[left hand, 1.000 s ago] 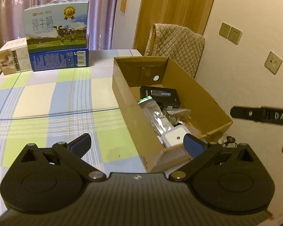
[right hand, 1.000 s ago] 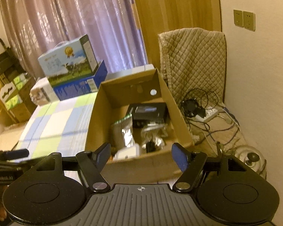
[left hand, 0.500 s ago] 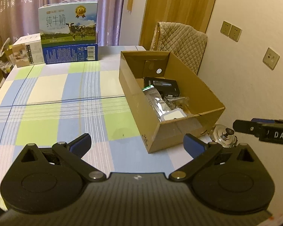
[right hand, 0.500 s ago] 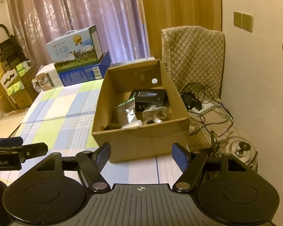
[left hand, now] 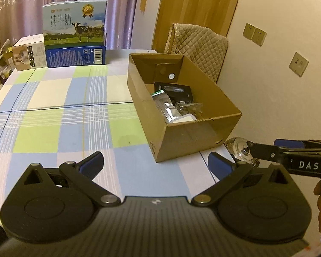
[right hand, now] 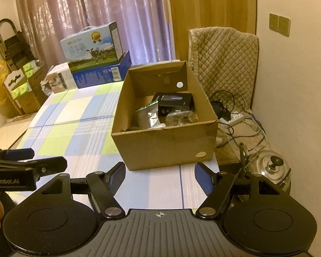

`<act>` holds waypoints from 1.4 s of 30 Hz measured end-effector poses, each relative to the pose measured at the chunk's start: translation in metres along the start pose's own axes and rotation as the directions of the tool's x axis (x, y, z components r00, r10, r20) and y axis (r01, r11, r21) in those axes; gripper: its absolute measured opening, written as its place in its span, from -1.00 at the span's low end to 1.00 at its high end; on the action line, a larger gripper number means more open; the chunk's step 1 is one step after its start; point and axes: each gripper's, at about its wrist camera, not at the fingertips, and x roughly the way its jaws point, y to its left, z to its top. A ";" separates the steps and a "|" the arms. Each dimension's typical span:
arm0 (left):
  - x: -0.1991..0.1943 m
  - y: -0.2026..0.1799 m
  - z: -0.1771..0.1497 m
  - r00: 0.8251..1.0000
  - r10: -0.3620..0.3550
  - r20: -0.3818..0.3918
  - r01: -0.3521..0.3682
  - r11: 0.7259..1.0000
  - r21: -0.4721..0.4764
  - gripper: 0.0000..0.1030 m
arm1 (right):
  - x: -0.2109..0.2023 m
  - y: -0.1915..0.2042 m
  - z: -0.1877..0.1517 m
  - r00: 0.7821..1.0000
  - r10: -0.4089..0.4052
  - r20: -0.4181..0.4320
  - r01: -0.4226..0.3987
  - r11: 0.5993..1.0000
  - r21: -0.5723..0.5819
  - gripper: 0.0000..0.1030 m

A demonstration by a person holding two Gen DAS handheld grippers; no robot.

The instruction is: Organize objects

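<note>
At the centre right of the left wrist frame sat the open cardboard box [left hand: 183, 115] on the checked bench [left hand: 60, 115], its floor already holding a black case [left hand: 175, 90], a silvery pouch [left hand: 168, 108] and some clear-wrapped bits that were too small to name. Nothing loose lay on the cloth between the box and the camera, so the sorting looked close to finished, or a fresh item had yet to be found. To do the step well, the person would likely want to scan the bench edges and the milk cartons [left hand: 75, 36] at the upper left before committing either tool, and keep both tools low and level so nothing clips the near wall of the box. The left gripper [left hand: 155, 162] filled the lower frame with its blue-padded fingers [left hand: 92, 163] spread wide, holding nothing and touching nothing. The right gripper [right hand: 159, 176] likewise had its fingers [right hand: 117, 175] well apart and bare, hovering just short of the box front at mid frame. Off the bench's right edge, at the lower right of the right wrist frame, a steel kettle [right hand: 271, 167] stood on the floor beside tangled cables [right hand: 235, 115].
</note>
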 end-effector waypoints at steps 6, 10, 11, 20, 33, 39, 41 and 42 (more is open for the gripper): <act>0.002 -0.001 -0.003 1.000 0.022 -0.001 -0.022 1.000 -0.004 0.98 | 0.000 0.001 -0.003 1.000 0.005 -0.007 -0.005 1.000 0.000 0.34; 0.003 0.000 -0.005 0.999 0.041 -0.007 -0.041 0.999 -0.013 0.98 | 0.002 0.001 -0.003 1.000 0.002 -0.011 -0.002 1.000 0.001 0.34; 0.004 0.000 -0.005 0.999 0.046 -0.008 -0.046 0.999 -0.016 0.98 | 0.002 0.001 -0.003 1.000 0.003 -0.011 -0.003 1.000 0.000 0.34; 0.006 0.001 -0.007 0.997 0.071 -0.013 -0.072 0.997 -0.033 0.98 | 0.003 0.000 -0.003 1.000 0.004 -0.011 -0.004 1.000 0.009 0.34; 0.008 -0.001 -0.006 0.998 0.068 -0.016 -0.069 0.997 -0.041 0.98 | 0.003 -0.002 0.001 1.000 0.002 -0.010 -0.002 1.000 0.011 0.33; 0.009 0.000 -0.006 0.998 0.065 -0.021 -0.066 0.997 -0.048 0.98 | 0.005 -0.002 0.002 1.000 0.002 -0.015 -0.002 1.000 0.011 0.34; 0.010 0.000 -0.006 0.998 0.066 -0.021 -0.067 0.997 -0.047 0.98 | 0.005 -0.003 0.003 1.000 0.002 -0.014 -0.002 1.000 0.011 0.34; 0.010 0.000 -0.006 0.998 0.065 -0.022 -0.066 0.997 -0.047 0.98 | 0.005 -0.002 0.002 1.000 0.002 -0.014 -0.002 1.000 0.011 0.34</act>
